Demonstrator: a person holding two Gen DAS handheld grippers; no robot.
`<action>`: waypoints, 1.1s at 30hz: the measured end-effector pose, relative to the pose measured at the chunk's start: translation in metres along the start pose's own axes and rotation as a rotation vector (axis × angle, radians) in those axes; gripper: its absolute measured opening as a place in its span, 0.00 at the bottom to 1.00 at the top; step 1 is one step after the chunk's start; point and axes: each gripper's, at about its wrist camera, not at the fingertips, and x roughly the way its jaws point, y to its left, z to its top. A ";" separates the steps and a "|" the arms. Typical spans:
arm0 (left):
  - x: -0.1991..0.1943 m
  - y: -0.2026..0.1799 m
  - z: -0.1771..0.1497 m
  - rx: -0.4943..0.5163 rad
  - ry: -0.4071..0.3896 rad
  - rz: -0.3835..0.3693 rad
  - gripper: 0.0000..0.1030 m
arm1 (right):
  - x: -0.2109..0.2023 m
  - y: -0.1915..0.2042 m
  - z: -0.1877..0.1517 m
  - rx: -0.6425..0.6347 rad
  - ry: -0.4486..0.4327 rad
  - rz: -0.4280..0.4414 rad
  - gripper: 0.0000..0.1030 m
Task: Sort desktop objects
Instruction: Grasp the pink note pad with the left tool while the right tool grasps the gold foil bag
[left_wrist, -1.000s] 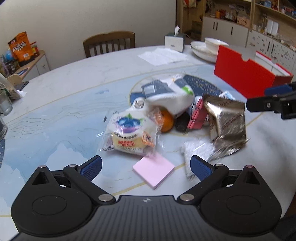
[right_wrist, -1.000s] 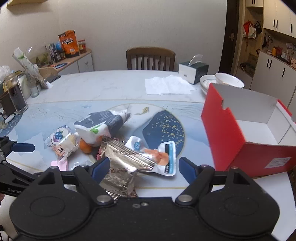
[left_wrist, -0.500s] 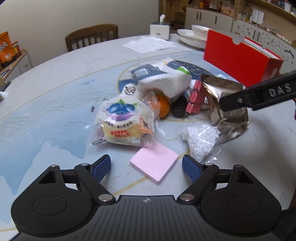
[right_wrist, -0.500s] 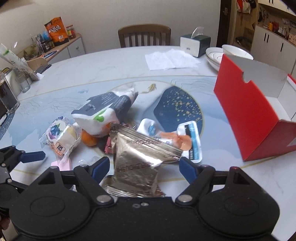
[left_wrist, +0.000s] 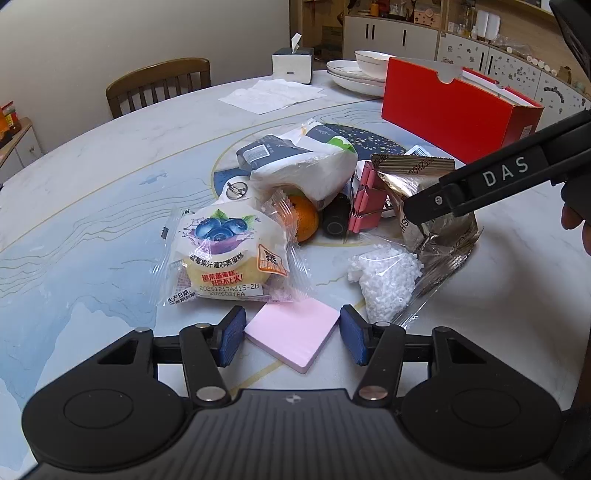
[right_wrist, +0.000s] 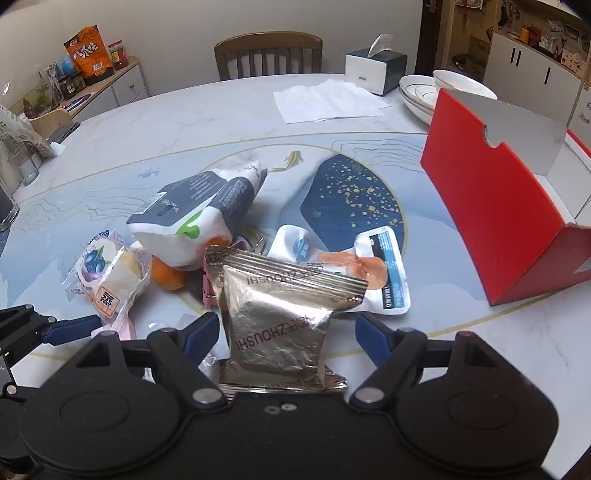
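A pink sticky note pad (left_wrist: 293, 338) lies flat on the table. My left gripper (left_wrist: 292, 339) is closing on it, and both blue pads touch its opposite corners. Just beyond lies a blueberry cake packet (left_wrist: 225, 254), with a bag of white beads (left_wrist: 386, 282) to the right. My right gripper (right_wrist: 287, 338) stands open astride a gold foil packet (right_wrist: 280, 314), with gaps on both sides. In the left wrist view one black finger (left_wrist: 480, 184) of that gripper hangs over the foil packet (left_wrist: 436, 229). An open red box (right_wrist: 491, 206) stands at the right.
The pile also holds a white and navy pouch (right_wrist: 192, 218), an orange (left_wrist: 303, 218), a pink clip (left_wrist: 365, 210), a black cylinder (left_wrist: 334, 221) and a flat white sachet (right_wrist: 373, 273). Farther back stand a tissue box (right_wrist: 375, 70), stacked bowls (right_wrist: 424, 92), paper sheets (right_wrist: 328, 99) and a chair (right_wrist: 267, 53).
The left jaws have narrowed from wide open until they meet the pink pad's corners. The right gripper has come forward and lower, so it now straddles the foil packet.
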 end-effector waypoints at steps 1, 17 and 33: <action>0.000 0.000 0.000 0.001 0.001 -0.001 0.53 | 0.000 -0.001 0.000 -0.002 0.005 0.001 0.72; -0.008 -0.008 0.003 -0.090 0.026 0.038 0.53 | -0.002 -0.023 0.001 -0.060 0.043 0.120 0.36; -0.036 -0.042 0.032 -0.180 -0.030 0.063 0.53 | -0.042 -0.080 0.018 -0.119 -0.026 0.222 0.35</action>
